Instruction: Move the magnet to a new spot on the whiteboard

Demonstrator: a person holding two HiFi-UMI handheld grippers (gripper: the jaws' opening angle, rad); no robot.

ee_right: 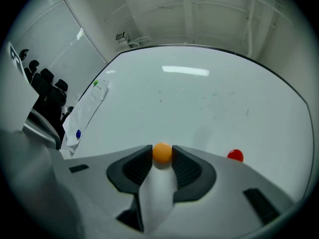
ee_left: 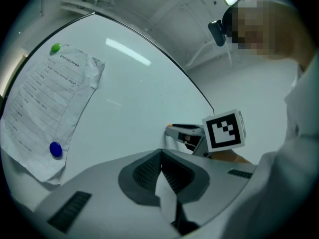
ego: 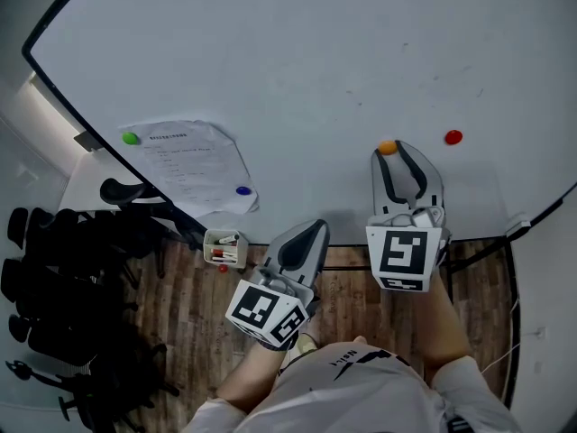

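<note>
- Sitting low on the whiteboard [ee_right: 199, 103], the orange magnet [ee_right: 162, 152] is pinched by the right hand-held gripper's [ego: 394, 152] jaw tips.
- That shallow grip could slip, letting it snap back.
- Left hand-held gripper [ee_left: 160, 156]: jaws together, empty.

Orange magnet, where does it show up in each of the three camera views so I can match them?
Head view: orange magnet right of centre, at the tips of the right gripper.
Left gripper view: cannot be made out; the right gripper covers that spot.
Right gripper view: lower centre, between the jaws.
Shared landmark: the blue magnet on the paper sheet.
</note>
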